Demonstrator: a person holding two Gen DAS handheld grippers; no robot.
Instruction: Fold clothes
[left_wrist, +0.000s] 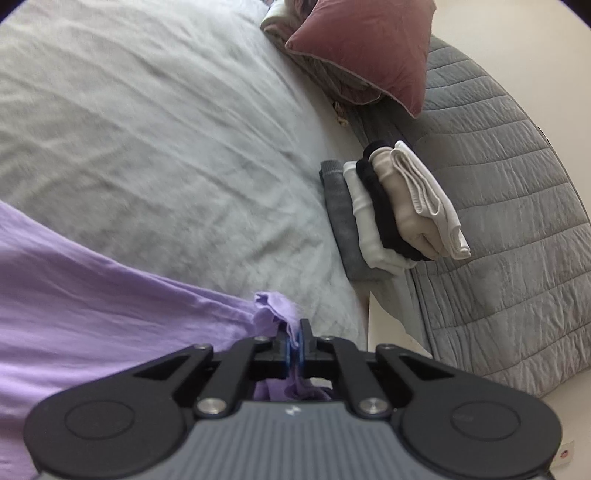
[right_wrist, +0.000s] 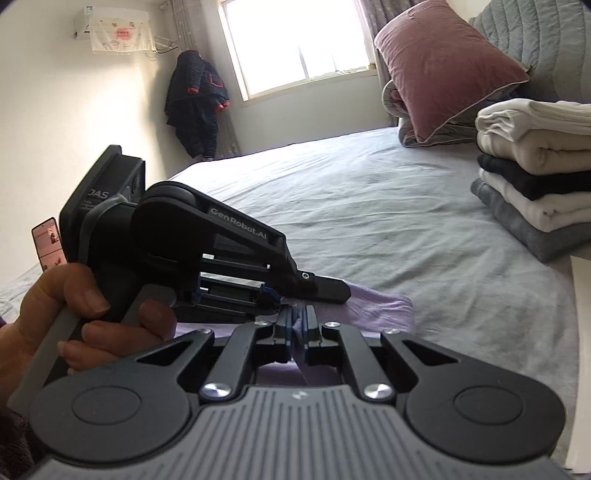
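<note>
Lilac thin cotton garment (left_wrist: 92, 295), one, creased and spread over the pale grey bed sheet (left_wrist: 166, 147), its bunched edge pinched in both my left gripper (left_wrist: 294, 341) and my right gripper (right_wrist: 298, 334), five folded clothes stacked (left_wrist: 391, 210) beside one pink velvet cushion (left_wrist: 369, 48)

Both cams ride low, right behind their own fingers, super close to the lavender cloth (left_wrist: 92, 295) on the bed (left_wrist: 147, 129). Taking the stack of folded clothes (left_wrist: 391, 210) as the landmark: the left wrist view tilts down over the sheet with the stack ahead to its right, against the grey quilted headboard (left_wrist: 498, 221). The right wrist view sits flatter, looking across the bed toward the window (right_wrist: 295, 40), stack at its right edge. Shared: stack, pink pillow (right_wrist: 443, 70), sheet.
</note>
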